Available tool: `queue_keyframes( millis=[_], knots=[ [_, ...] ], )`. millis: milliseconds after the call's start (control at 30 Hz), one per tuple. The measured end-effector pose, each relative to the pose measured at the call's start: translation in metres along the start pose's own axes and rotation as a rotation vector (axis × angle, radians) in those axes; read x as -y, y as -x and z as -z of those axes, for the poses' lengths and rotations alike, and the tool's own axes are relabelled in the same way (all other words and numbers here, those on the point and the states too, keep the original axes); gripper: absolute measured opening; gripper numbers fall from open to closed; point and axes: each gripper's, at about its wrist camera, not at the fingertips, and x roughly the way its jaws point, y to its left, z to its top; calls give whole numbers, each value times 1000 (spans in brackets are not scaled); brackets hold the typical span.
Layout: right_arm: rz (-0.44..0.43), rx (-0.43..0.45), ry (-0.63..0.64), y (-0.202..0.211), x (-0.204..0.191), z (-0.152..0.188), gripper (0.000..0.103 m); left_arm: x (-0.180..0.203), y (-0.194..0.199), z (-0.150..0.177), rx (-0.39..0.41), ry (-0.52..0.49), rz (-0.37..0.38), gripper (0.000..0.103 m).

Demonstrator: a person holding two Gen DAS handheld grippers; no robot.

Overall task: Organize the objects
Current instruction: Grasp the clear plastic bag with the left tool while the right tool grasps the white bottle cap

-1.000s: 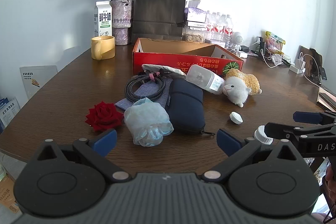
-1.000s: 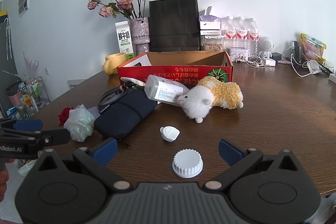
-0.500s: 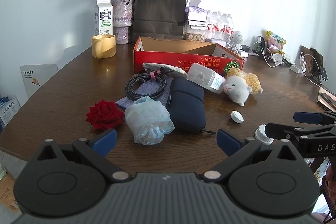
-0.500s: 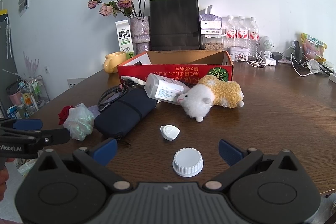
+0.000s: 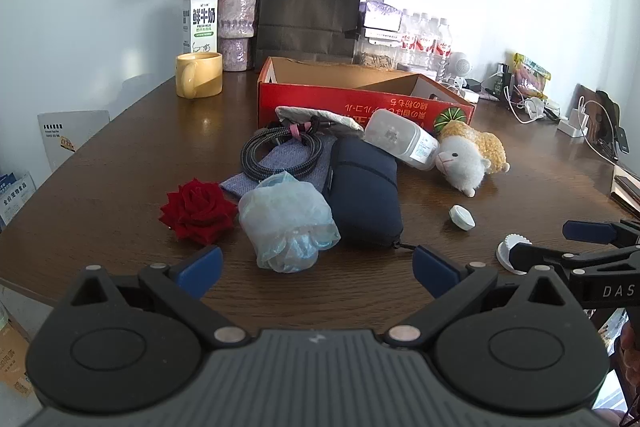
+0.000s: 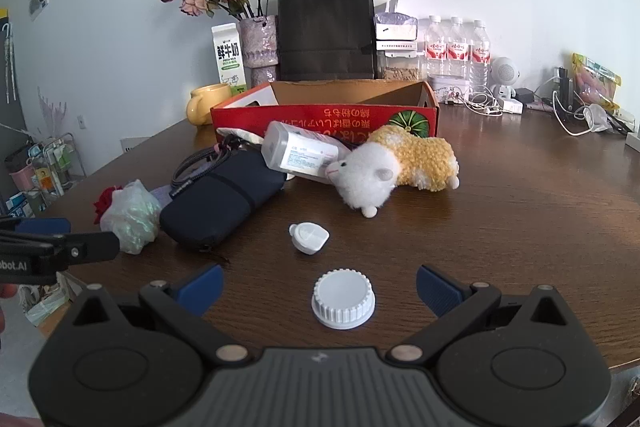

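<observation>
Table [image 6: 520, 227]: two white caps [image 6: 343, 299], perhaps three bottles [image 6: 456, 47].

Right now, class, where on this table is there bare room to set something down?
Bare wood lies right of the plush sheep, and left of the cable toward the mug. Crowded: the pile before the red box, and the back wall.

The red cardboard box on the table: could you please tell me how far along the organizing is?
Nothing looks done: what shows of the red cardboard box is bare inside. Nothing is in hand; the right tongs are open around the white ribbed cap, the left tongs open. The plush sheep, navy pouch, red rose remain outside.
</observation>
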Motion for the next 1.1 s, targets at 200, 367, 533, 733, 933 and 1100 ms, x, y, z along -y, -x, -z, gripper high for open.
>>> queue_keyframes(
  millis=[200,367,533,733,933,1100],
  knots=[
    [12,-11,9,-9,3,3,103,-2,-10,2,-5,8,-5,103],
    [15,-20,18,-15,6,4,103,-5,-19,4,3,13,-17,103],
    [20,-24,39,-22,7,7,97,-7,-28,2,8,20,-42,103],
    [11,-30,36,-32,11,12,82,-12,-38,0,12,31,-44,92],
    [13,6,69,-35,14,16,62,-12,-49,-4,24,25,-39,69],
    [-6,23,83,-36,17,15,37,-12,-57,-7,40,14,-43,54]
  ],
)
